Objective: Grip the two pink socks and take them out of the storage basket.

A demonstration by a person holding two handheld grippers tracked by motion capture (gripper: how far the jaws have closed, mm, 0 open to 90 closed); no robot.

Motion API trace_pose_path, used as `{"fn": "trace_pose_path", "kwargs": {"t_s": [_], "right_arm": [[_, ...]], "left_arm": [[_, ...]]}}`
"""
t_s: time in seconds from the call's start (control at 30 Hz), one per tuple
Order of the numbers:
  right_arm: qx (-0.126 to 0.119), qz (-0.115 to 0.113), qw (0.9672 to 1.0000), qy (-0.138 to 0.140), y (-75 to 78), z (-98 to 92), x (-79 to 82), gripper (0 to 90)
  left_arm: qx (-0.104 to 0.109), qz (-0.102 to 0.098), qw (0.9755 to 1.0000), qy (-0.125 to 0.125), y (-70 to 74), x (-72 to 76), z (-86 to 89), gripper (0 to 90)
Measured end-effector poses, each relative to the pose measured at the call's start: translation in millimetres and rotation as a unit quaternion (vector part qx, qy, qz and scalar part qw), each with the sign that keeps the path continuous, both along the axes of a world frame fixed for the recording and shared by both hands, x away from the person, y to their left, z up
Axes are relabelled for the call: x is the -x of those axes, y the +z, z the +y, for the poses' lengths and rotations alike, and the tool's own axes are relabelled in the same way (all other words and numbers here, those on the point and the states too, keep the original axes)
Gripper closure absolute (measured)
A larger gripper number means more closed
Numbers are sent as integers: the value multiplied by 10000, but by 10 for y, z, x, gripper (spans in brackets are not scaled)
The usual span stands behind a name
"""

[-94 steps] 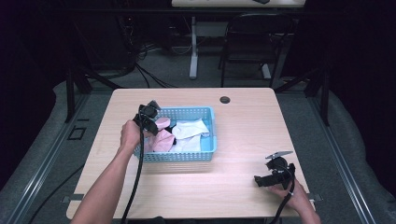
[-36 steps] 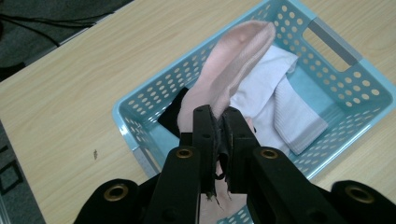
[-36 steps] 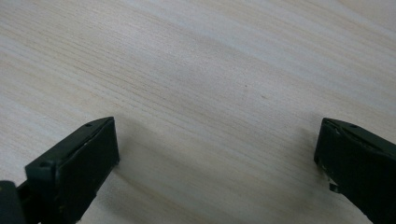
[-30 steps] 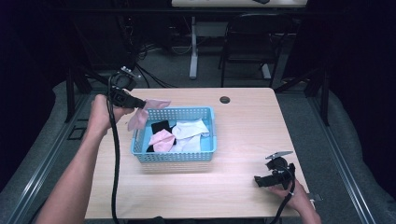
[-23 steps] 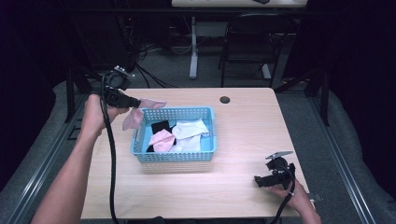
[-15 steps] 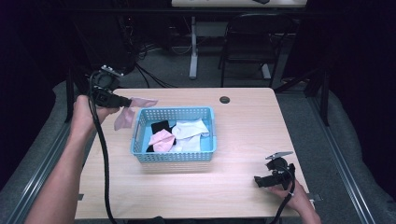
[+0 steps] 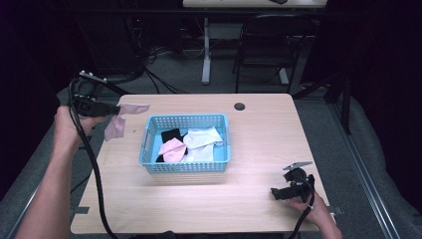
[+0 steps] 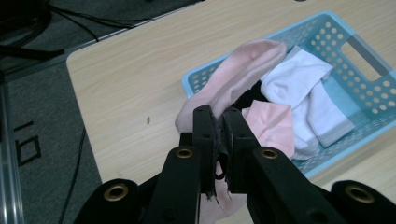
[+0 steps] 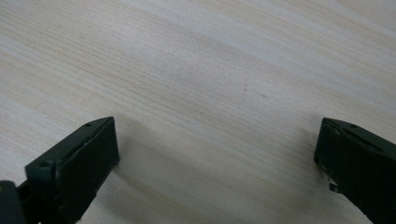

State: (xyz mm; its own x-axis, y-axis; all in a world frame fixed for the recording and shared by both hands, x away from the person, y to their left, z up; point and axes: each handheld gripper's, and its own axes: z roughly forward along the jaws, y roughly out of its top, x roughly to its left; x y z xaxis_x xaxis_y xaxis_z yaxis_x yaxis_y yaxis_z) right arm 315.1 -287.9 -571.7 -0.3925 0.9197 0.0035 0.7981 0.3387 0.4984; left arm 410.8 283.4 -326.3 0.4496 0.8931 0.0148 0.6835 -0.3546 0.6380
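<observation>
Pink sock (image 7: 121,118) pinched in the left gripper (image 7: 113,110), held in the air over the table's (image 7: 259,199) left edge, just left of the blue basket (image 7: 185,167).

Bare wood lies below and in front of the sock along the table's left side, with grey floor beyond the edge. The basket's left rim is the nearest obstacle; inside it lie another pink sock (image 7: 172,149), white socks (image 7: 201,140) and a black one (image 7: 170,134). A small black disc (image 7: 239,106) sits near the far edge. The right gripper (image 7: 283,193) rests at the near right corner, jaws spread wide over bare tabletop. The held sock is pale pink, ribbed, folded over the clamped jaws, both ends drooping.
</observation>
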Motion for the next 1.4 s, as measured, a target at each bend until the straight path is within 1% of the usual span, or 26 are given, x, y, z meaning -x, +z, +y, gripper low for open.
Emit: {"fn": "trace_pose_path", "kwargs": {"t_s": [0.2, 0.37, 0.43, 0.5, 0.6, 0.63, 0.67, 0.7, 0.9, 0.93, 0.97, 1.0, 1.07, 1.1, 1.13, 1.17, 1.2, 1.27, 1.3, 1.33, 1.37, 1.4], "right_arm": [[0, -1, 10000, -1, 0, 0, 0, 0], [2, -3, 10000, -9, 0, 1, 0, 0], [2, -2, 10000, -10, 0, 1, 1, 0], [1, -2, 10000, -13, 0, 1, 1, 0], [5, 1, 10000, -14, 0, 1, 1, 0], [4, -1, 10000, -14, 0, 1, 1, 0], [3, -1, 10000, -17, 0, 2, 1, 0], [5, 2, 10000, -20, 0, 2, 1, 0], [4, 1, 10000, -20, 0, 2, 1, 0], [4, 1, 10000, -22, 0, 2, 1, 0], [4, 3, 10000, -22, 0, 2, 1, 0], [5, 2, 10000, -22, 0, 2, 1, 0], [7, 3, 10000, -25, 0, 3, 1, 0], [1, -16, 10000, -48, -2, 5, 4, 0], [0, -15, 10000, -46, -2, 5, 4, 0], [0, -16, 10000, -48, -2, 5, 4, 0], [-2, -17, 10000, -48, -2, 5, 4, 0], [2, -13, 10000, -47, -2, 5, 4, 0], [-1, -16, 10000, -49, -2, 5, 4, 0], [-1, -16, 10000, -51, -2, 5, 4, 0], [1, -16, 10000, -54, -2, 5, 5, 0], [-1, -17, 10000, -54, -2, 5, 5, 0]], "left_arm": [[-22, 60, 9999, 122, -70, 31, 121, 852], [-47, 151, 9993, 337, -158, 44, 259, 852], [-33, 192, 9989, 431, -211, 48, 320, 852], [-90, 253, 9982, 544, -280, 44, 376, 852], [-145, 397, 9968, 672, -426, 25, 449, 852], [-106, 453, 9963, 719, -480, 16, 470, 852], [-113, 508, 9958, 751, -534, 4, 487, 852], [-150, 572, 9951, 791, -587, -8, 502, 852], [-215, 851, 9916, 952, -900, -80, 536, 852], [-269, 930, 9905, 976, -968, -100, 539, 852], [-285, 959, 9899, 1008, -1013, -110, 536, 853], [-384, 1050, 9884, 1024, -1081, -126, 529, 853], [-463, 1132, 9863, 1111, -1217, -155, 534, 853], [-463, 1173, 9857, 1121, -1246, -160, 536, 853], [-467, 1226, 9846, 1156, -1326, -172, 540, 853], [-453, 1275, 9841, 1155, -1370, -180, 544, 853], [-453, 1315, 9830, 1200, -1429, -186, 539, 853], [-358, 1442, 9812, 1233, -1553, -204, 549, 852], [-360, 1492, 9801, 1257, -1584, -210, 554, 849], [-345, 1534, 9789, 1302, -1615, -214, 557, 834], [-301, 1528, 9787, 1338, -1636, -214, 557, 776], [-250, 1523, 9788, 1347, -1634, -209, 556, 697]]}}
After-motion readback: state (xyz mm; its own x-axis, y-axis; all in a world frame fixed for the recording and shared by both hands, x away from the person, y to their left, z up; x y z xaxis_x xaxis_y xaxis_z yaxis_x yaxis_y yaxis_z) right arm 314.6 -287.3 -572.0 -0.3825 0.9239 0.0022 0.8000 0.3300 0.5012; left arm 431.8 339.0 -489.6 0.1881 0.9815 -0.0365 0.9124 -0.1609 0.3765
